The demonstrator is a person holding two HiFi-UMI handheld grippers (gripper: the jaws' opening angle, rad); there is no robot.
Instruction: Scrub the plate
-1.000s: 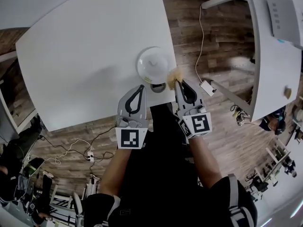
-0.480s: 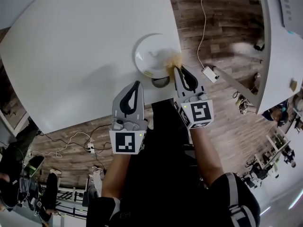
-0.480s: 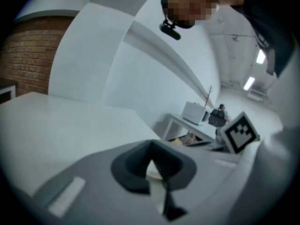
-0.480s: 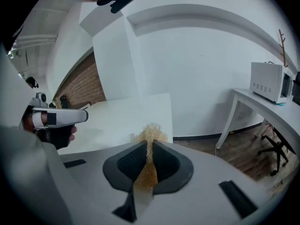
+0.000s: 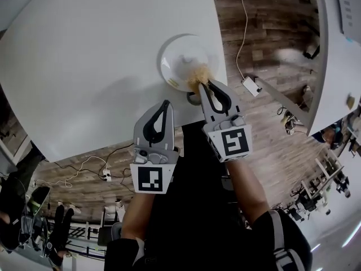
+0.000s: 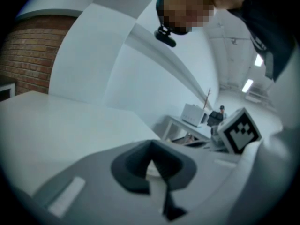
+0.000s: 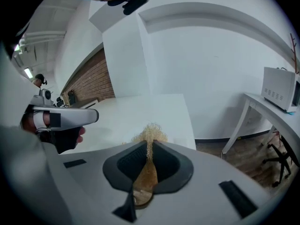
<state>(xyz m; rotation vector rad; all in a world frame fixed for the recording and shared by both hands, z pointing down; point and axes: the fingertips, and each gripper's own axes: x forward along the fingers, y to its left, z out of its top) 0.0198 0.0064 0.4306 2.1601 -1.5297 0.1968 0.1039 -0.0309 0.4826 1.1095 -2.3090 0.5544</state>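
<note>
A white plate lies on the white table, close to its near edge. My right gripper is shut on a tan fibrous scrubber, which rests on the plate's near rim. In the right gripper view the scrubber sticks out past the shut right gripper. My left gripper is shut with nothing in it, over the table edge to the left of and nearer than the plate. The left gripper view shows the left gripper closed.
A round cable hole in the table sits just near the plate, partly hidden by the right gripper. A cable with a white adapter lies on the wood floor to the right. Another white table stands far right.
The right gripper has carried the scrubber from beyond the table edge leftward onto the plate's near rim. The left gripper has stayed shut by the table edge.
</note>
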